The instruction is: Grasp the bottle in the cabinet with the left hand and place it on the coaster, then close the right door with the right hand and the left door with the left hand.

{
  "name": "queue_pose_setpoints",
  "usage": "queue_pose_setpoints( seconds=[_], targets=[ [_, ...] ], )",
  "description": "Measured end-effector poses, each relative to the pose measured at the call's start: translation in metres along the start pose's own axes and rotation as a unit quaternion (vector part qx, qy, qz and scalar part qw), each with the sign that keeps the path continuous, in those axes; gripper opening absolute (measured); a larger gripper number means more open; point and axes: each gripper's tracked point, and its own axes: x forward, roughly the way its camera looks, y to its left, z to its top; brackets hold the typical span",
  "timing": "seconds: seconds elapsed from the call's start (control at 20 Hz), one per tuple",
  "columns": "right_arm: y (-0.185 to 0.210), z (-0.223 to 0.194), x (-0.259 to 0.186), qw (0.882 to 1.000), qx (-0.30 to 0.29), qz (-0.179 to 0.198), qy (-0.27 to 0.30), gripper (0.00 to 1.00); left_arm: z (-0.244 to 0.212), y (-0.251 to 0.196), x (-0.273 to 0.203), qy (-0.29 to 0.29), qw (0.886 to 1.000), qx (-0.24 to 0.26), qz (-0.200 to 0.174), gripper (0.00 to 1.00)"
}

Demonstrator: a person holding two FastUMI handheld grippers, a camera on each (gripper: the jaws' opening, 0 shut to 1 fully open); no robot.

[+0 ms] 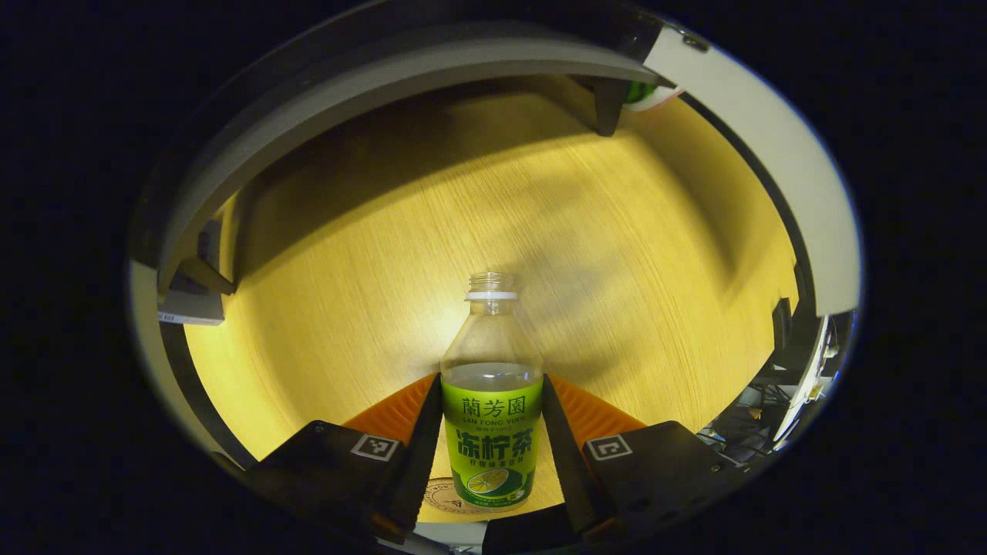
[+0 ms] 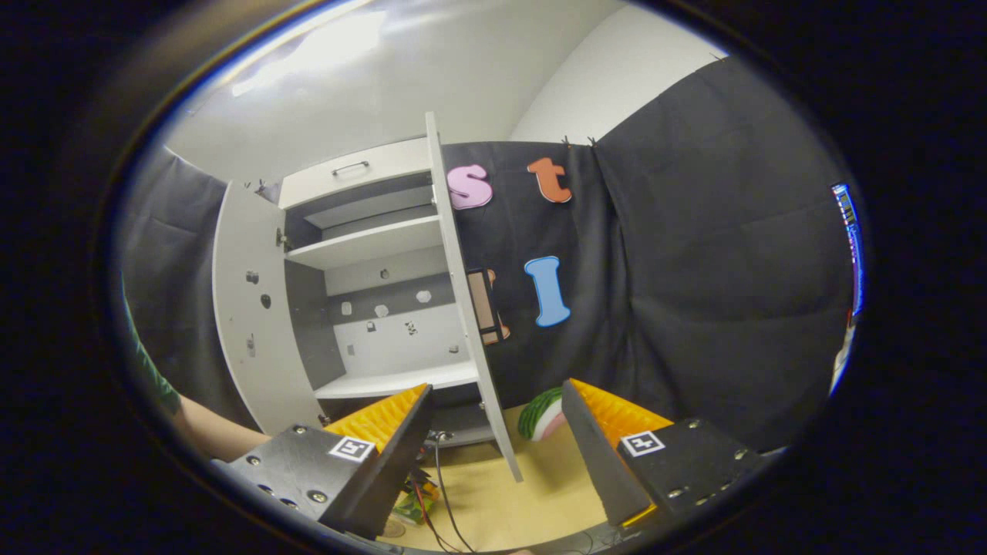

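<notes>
Two open doors on the cabinet (image 2: 370, 254), right door (image 2: 463, 308) and left door (image 2: 250, 308); bottle (image 1: 491, 401) upright on the coaster (image 1: 451, 497) at the table's (image 1: 463, 231) near edge, clamped by left gripper (image 1: 491, 432); right gripper (image 2: 493, 439) gapes empty; placing underway, release next.

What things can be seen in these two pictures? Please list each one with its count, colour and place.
bottle: one, clear with green label, no cap, standing upright between the left tongs' fingers
coaster: one, round, light brown, under the bottle on the table
table: one, yellow wood
cabinet: one, white and grey, shelves bare, at the back
cabinet doors: two, white, both open; left door, right door
watermelon slice toy: one, green and pink, on the table right of the right door
cables: dark, on the table
person's arm: one, green sleeve
left tongs: closed on the bottle
right tongs: open, holding nothing
</notes>
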Motion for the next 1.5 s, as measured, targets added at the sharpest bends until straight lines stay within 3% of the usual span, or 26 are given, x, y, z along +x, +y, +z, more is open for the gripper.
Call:
queue_pose_setpoints(
  seconds=[0.2,0.35,0.5,0.65,0.8,0.85,1.0,1.15,1.5],
  targets=[
    [0.016,-0.016,0.003,0.999,-0.011,0.034,0.021,1.0,0.013,0.0,-0.014,-0.153,0.988,-0.036,0.013,0.75],
    [0.029,-0.028,0.007,0.997,-0.021,0.061,0.035,1.0,0.023,0.003,-0.026,-0.261,0.962,-0.067,0.042,0.73],
    [0.043,-0.039,0.015,0.994,-0.04,0.085,0.048,1.0,0.034,0.005,-0.035,-0.369,0.922,-0.094,0.073,0.73],
    [0.058,-0.053,0.021,0.991,-0.051,0.105,0.065,1.0,0.036,0.004,-0.046,-0.468,0.872,-0.105,0.093,0.73],
    [0.077,-0.073,0.022,0.988,-0.038,0.124,0.085,1.0,0.043,0.004,-0.058,-0.564,0.814,-0.087,0.108,0.7],
    [0.083,-0.082,0.021,0.987,-0.033,0.129,0.091,1.0,0.041,0.004,-0.06,-0.58,0.803,-0.079,0.107,0.72],
    [0.088,-0.11,0.017,0.984,-0.03,0.134,0.116,1.0,0.043,0.01,-0.057,-0.587,0.797,-0.056,0.127,0.72],
    [0.09,-0.134,0.013,0.98,-0.041,0.137,0.14,1.0,0.034,0.009,-0.058,-0.594,0.793,-0.05,0.123,0.72],
    [0.085,-0.155,0.009,0.978,-0.044,0.13,0.155,1.0,0.003,-0.006,-0.032,-0.574,0.812,-0.052,0.095,0.75]
  ],
)
